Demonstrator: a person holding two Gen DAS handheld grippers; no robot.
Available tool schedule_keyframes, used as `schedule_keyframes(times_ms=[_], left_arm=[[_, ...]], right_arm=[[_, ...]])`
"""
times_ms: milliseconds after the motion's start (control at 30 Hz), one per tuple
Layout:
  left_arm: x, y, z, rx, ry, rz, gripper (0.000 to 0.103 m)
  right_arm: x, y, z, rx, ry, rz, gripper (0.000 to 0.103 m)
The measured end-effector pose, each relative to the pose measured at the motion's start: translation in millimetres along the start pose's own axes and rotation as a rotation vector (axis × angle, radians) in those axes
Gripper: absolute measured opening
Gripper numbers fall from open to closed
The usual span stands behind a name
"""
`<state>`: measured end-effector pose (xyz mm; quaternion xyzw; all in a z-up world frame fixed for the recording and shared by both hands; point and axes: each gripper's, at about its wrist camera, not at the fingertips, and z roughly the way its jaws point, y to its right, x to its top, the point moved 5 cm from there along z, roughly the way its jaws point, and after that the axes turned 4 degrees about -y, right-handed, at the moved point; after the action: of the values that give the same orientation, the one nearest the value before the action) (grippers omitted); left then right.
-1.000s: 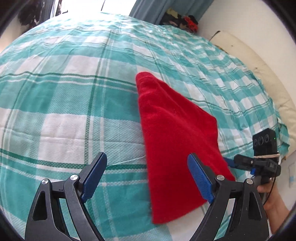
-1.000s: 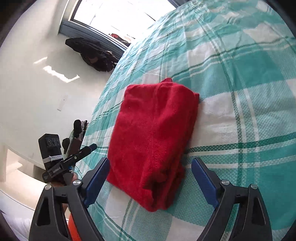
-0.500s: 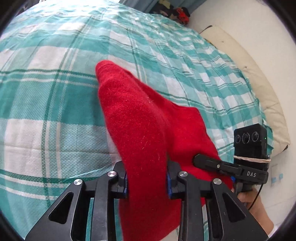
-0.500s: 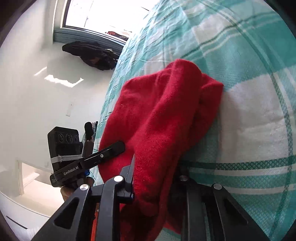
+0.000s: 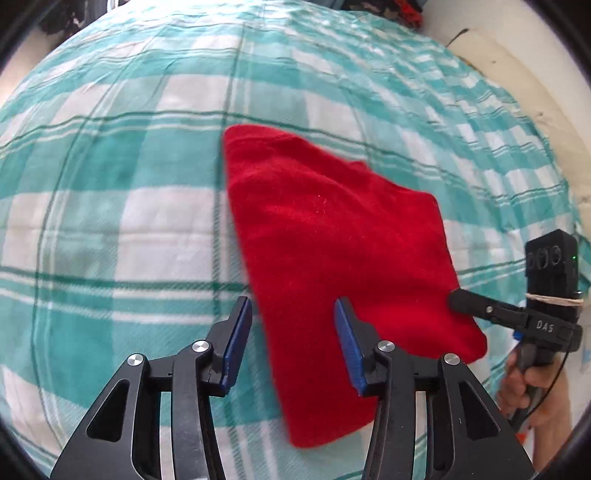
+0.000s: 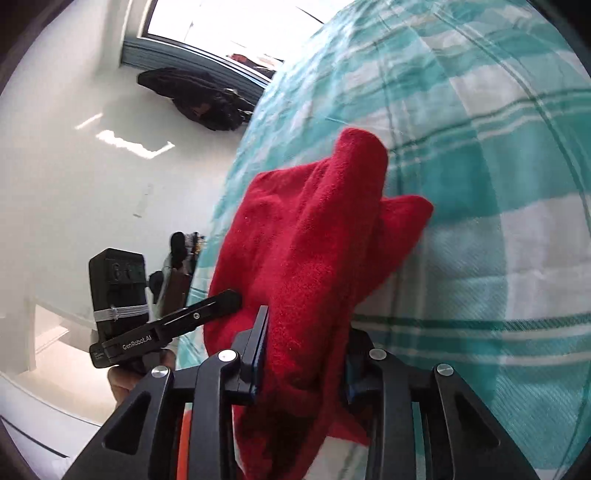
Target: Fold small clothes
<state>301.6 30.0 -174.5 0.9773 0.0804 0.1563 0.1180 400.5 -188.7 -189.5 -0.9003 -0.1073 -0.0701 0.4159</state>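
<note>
Daylight, bright. Source: window [image 6: 221, 26], blown out to white in the right wrist view. A glare patch lies on the pale floor [image 6: 74, 177] below the window. Strong fisheye bending, with a dark vignette at the rims. Bedspread [image 5: 110, 184] checks smear slightly, possibly motion blur. The red cloth [image 6: 314, 258] casts only a soft, faint shadow.

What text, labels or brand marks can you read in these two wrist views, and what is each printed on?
"DAS": white letters on the black body of the right gripper, seen from the left wrist.
"GenRobot.AI": white letters on the black body of the left gripper, seen from the right wrist.
No other readable text.
</note>
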Motion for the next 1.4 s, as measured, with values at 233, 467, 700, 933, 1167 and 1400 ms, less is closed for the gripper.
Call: schedule_keyframes(times_ms=[233, 467, 700, 933, 1167, 1400], left_arm=[[-94, 4, -86, 0.205, 0.270, 0.066, 0.094], [-132, 37, -117, 0.367, 0.297, 0.124, 0.101], [-162, 41, -149, 0.425, 0.341, 0.091, 0.101], [-181, 40, -161, 0.420, 0.301, 0.078, 0.101], [-193, 44, -169, 0.399, 0.271, 0.080, 0.101], [-198, 49, -175, 0.413, 0.252, 0.100, 0.101]], right_arm=[[-99, 17, -93, -0.264, 0.185, -0.060, 0.098], [-176, -60, -116, -0.564, 0.263, -0.332, 0.103], [-216, -112, -100, -0.630, 0.226, -0.435, 0.103], [-220, -147, -100, -0.661, 0.216, -0.469, 0.103], [-227, -179, -107, -0.675, 0.218, -0.528, 0.103], [-230, -191, -115, -0.692, 0.207, -0.536, 0.103]])
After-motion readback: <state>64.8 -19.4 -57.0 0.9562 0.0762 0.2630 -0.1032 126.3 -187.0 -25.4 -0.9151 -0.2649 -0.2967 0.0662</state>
